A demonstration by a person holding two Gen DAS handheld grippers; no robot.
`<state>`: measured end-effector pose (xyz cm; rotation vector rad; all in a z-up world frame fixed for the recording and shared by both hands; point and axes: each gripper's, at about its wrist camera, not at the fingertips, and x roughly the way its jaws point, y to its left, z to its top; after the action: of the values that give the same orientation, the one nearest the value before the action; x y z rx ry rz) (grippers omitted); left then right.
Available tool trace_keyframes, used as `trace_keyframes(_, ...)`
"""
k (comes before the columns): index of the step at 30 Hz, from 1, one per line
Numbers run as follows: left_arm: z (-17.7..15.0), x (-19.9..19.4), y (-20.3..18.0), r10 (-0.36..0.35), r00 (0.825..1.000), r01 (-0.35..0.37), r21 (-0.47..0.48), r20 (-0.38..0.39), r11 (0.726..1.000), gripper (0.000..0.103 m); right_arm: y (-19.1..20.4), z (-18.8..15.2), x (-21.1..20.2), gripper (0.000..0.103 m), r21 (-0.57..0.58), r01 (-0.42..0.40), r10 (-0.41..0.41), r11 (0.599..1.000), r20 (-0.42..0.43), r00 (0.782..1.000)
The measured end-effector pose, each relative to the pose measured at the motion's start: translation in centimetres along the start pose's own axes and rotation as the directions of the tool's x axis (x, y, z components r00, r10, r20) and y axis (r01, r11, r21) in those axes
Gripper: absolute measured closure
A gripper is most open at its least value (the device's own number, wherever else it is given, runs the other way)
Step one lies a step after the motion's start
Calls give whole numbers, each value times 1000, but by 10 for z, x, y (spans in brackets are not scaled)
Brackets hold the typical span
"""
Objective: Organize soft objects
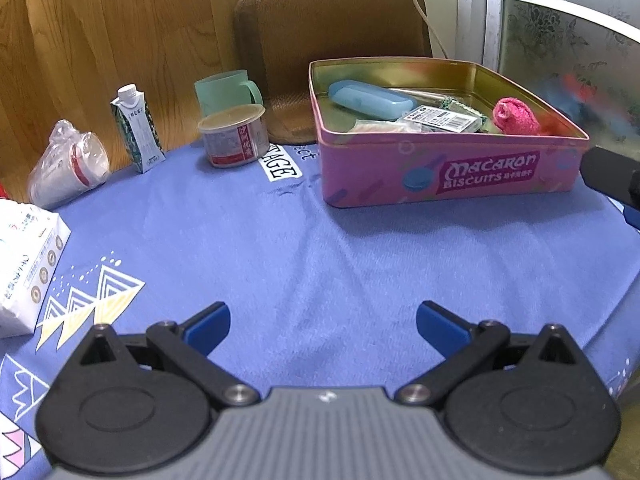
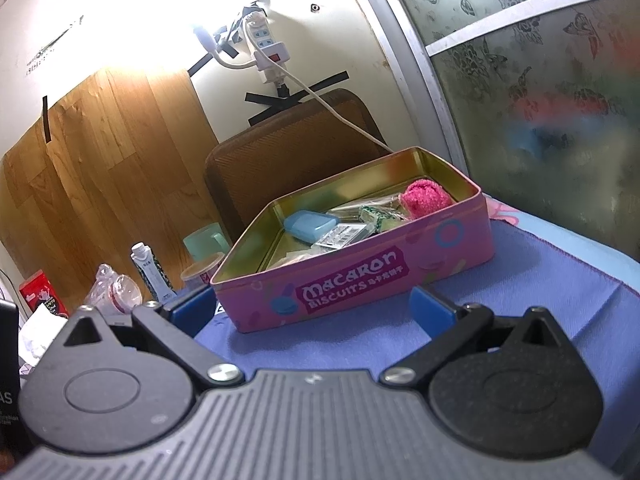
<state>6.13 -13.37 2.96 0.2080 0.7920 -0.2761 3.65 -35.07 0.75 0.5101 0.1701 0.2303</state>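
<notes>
Both tongs empty, biscuit tin ahead.

I see the left gripper [image 1: 323, 326] and right gripper [image 2: 311, 306] spread wide, holding nothing. The pink fuzzy roll [image 1: 516, 117] lies in the glossy metal Macaron Biscuits tin [image 1: 448, 176], far-right corner (nearer my right), beside a smooth blue case [image 1: 370, 99].

We see a biscuit tin [image 1: 440, 176] of glossy pink metal, brassy and shiny inside, on a matt blue woven cloth [image 1: 320, 260]. In it lie a fuzzy pink knitted roll [image 1: 516, 117] and a smooth blue plastic case [image 1: 372, 100]. The wall panel [image 1: 100, 40] looks like grained wood.
</notes>
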Motion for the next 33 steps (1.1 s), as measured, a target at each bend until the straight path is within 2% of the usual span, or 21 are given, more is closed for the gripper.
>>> trace_keyframes(33,-10,9,-12,-23,997,24,22,-69,999,0,-6,-3,4,0,22,-3,3,1000,-19,1000)
